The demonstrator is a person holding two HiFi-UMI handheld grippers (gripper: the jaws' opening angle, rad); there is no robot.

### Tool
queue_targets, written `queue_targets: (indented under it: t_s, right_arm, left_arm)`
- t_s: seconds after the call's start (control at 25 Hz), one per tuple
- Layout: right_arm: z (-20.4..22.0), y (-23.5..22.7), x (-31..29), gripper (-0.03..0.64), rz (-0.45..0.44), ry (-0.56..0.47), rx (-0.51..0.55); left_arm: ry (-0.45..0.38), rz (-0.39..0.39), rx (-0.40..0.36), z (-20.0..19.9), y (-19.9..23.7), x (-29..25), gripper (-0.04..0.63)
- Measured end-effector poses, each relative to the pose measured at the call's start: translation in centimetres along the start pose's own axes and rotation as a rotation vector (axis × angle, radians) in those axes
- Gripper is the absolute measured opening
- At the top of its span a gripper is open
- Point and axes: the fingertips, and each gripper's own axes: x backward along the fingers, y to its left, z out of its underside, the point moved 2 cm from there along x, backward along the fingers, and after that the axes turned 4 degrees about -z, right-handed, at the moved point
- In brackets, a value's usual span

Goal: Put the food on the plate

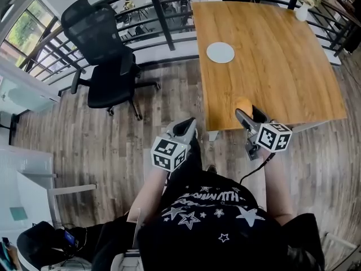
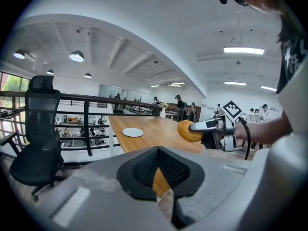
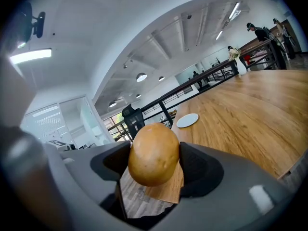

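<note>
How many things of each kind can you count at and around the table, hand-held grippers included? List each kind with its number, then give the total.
Potato: 1
Plate: 1
Vase: 1
Table: 1
Office chair: 1
Grippers: 2, the left gripper and the right gripper
Total: 7

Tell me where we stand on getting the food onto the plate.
Done: the right gripper is shut on the potato, so the pickup is complete. In hand: the potato is held in the air near the table's near edge; the left gripper is shut and empty. Left: the white plate lies bare farther across the table, so the carry and release remain.
</note>
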Motion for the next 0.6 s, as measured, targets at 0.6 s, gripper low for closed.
queue_targets:
  t_s: [0.6]
  right_arm:
    - [-4.7,-6.2,-6.6,0.322,0.08,-0.005,-0.032]
  left_arm:
    - [-0.005,0.055,-0.009,-3.8,6.6,-9.6,0.002]
